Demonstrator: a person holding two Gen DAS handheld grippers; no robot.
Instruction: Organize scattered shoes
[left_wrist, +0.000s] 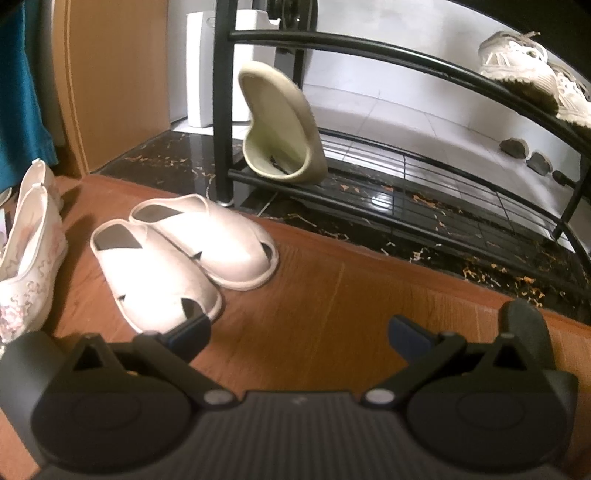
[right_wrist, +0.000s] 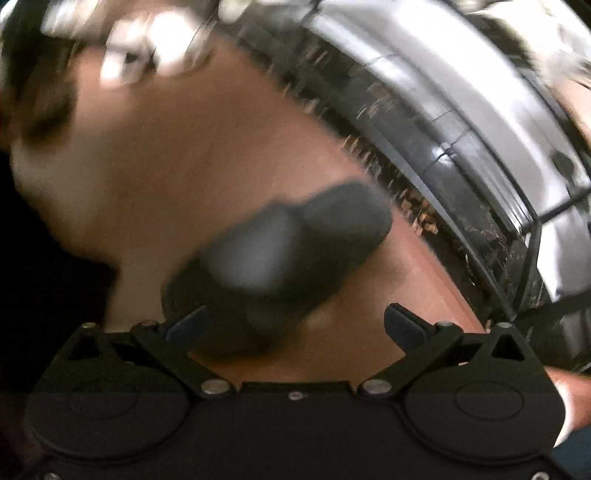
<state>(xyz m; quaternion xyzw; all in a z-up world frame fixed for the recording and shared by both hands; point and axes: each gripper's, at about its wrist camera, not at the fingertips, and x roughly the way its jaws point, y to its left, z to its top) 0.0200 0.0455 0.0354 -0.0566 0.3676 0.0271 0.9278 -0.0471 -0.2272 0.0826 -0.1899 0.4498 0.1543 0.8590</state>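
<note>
The black metal shoe rack (left_wrist: 406, 173) spans the far right of the left wrist view, standing on dark marbled floor beyond the wooden floor (left_wrist: 332, 288). A pair of white sneakers (left_wrist: 524, 66) sits on its upper tier at far right, and a beige slide (left_wrist: 277, 125) stands tilted on its toe on the lower tier at the left end. On the wooden floor, a pair of white cross-strap slippers (left_wrist: 184, 254) lies side by side near left, with a pair of embroidered flats (left_wrist: 29, 251) further left. The left gripper (left_wrist: 299, 336) is spread wide and holds nothing; its left fingertip overlaps the nearer slipper's toe, contact not determinable. In the blurred right wrist view, the right gripper (right_wrist: 295, 325) is likewise wide and empty, above a dark slipper (right_wrist: 280, 258) lying on the wooden floor.
</note>
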